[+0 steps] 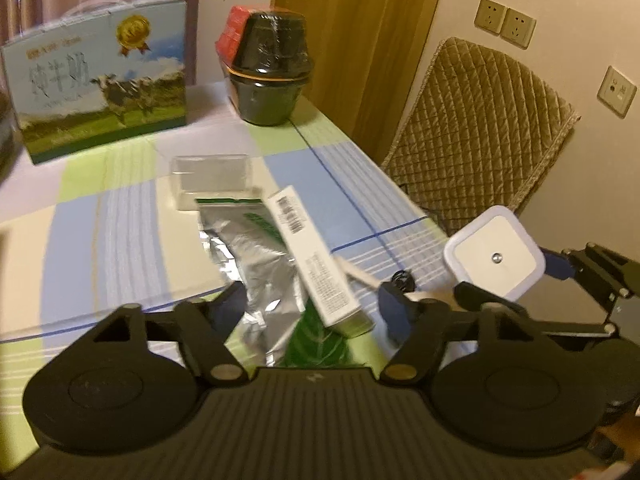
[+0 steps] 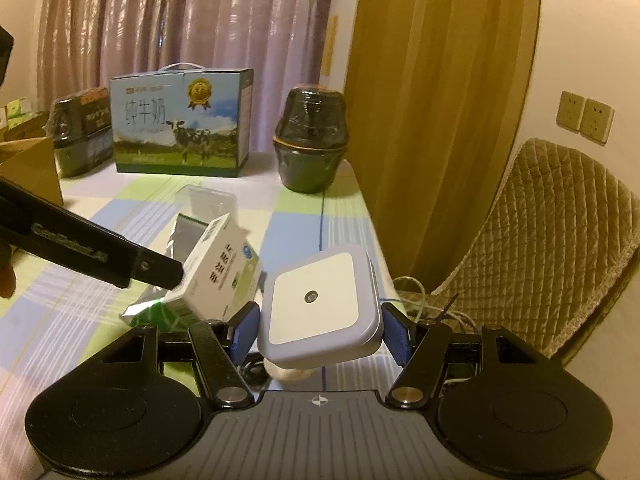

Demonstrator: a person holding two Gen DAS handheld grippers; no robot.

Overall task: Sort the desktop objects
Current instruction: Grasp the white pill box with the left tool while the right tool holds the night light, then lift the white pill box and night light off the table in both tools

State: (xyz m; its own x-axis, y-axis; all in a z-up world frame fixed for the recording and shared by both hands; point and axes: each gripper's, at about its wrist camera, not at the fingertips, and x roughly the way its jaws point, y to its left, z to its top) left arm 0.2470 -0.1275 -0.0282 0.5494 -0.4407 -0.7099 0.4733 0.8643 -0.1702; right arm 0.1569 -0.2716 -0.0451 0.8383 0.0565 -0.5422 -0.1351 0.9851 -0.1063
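Observation:
My right gripper (image 2: 320,326) is shut on a white square night light (image 2: 320,300) and holds it above the table; it also shows in the left wrist view (image 1: 494,258). My left gripper (image 1: 314,308) is shut on a white and green medicine box (image 1: 316,256), which is tilted up off the table; the box also shows in the right wrist view (image 2: 218,270). A silver foil pouch (image 1: 256,256) with a green leaf print lies under the box. A clear plastic box (image 1: 212,180) sits just beyond the pouch.
A milk carton box (image 1: 100,80) and a black wrapped pot (image 1: 272,68) stand at the back of the checked tablecloth (image 1: 80,216). A quilted chair (image 1: 480,128) stands right of the table. Cardboard and dark packages (image 2: 80,136) sit far left. White cables (image 2: 424,304) hang by the table's right edge.

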